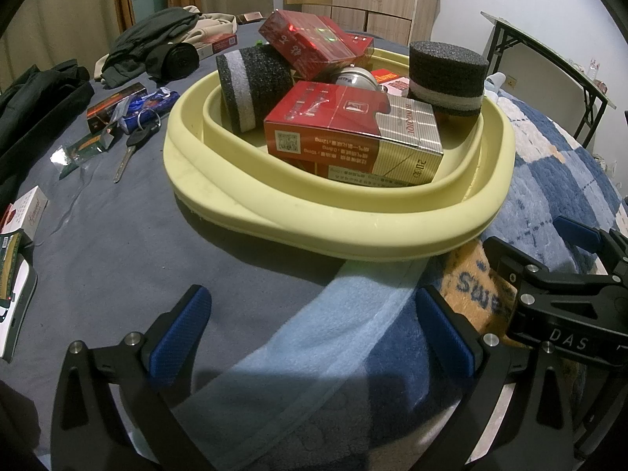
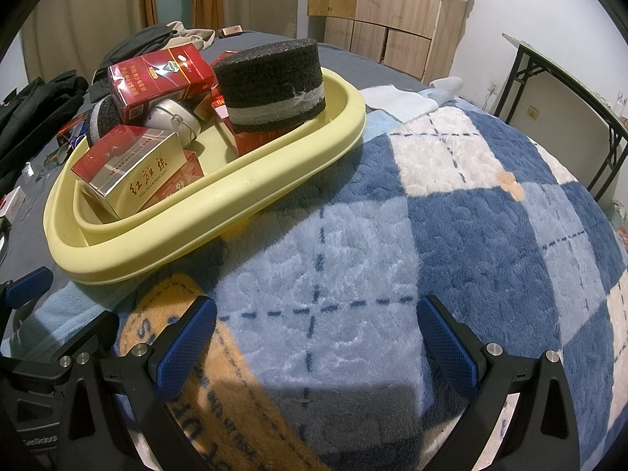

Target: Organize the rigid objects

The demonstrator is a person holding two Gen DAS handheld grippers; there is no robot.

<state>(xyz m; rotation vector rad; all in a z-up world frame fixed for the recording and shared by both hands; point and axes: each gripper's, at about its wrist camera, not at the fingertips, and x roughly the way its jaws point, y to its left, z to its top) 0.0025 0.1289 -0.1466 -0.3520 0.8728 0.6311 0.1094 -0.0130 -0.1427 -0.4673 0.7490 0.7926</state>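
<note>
A pale yellow basin (image 1: 274, 227) (image 2: 243, 192) sits on the bed, piled with red cigarette packs (image 1: 345, 129) (image 2: 157, 78), two black foam cylinders (image 1: 251, 86) (image 2: 274, 82) and a small metal tin (image 1: 353, 76) (image 2: 172, 117). My left gripper (image 1: 314, 337) hovers open just in front of the basin, nothing between its blue pads. My right gripper (image 2: 314, 341) is open over the blue checked blanket to the basin's right, holding nothing. The right gripper's body (image 1: 569, 294) shows at the right edge of the left wrist view.
On the grey sheet left of the basin lie a key with ring (image 1: 133, 145), a dark box (image 1: 114, 106), wrappers, a white box (image 1: 29, 208) and dark clothes (image 1: 153, 43). A folding table (image 2: 561, 90) stands at the right. Wooden wardrobe behind.
</note>
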